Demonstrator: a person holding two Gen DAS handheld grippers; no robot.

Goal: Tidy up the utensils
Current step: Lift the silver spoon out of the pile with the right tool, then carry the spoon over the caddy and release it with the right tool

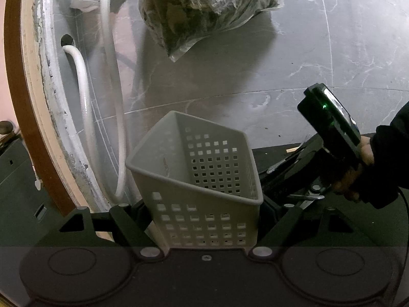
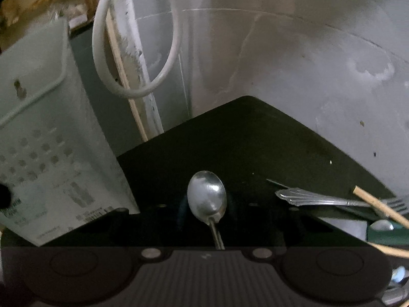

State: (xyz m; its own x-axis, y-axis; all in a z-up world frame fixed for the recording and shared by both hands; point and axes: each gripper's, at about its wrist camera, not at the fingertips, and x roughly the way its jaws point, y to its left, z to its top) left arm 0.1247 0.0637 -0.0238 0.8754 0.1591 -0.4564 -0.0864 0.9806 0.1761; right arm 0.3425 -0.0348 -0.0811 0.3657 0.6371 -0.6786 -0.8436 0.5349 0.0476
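Left wrist view shows a clear bag of dark leafy stuff on the grey marbled floor well beyond the work; two white hoses run down beside a brown-edged frame at the left; the white perforated basket is tilted, its open mouth toward the camera, and the left gripper clamps it, fingers pressed on both sides of its lower wall. At the right a sleeved hand holds the right gripper, low over the black mat and just beside the basket's rim.

In the right wrist view a steel spoon lies on the mat straight ahead, bowl away, handle running back between the jaws; I cannot tell whether the pads press it. The basket's wall crowds the left; to the right lie a fork, a knife blade and wooden chopsticks, apart from the spoon; the mat's far corner ends just beyond, with bare floor past it.
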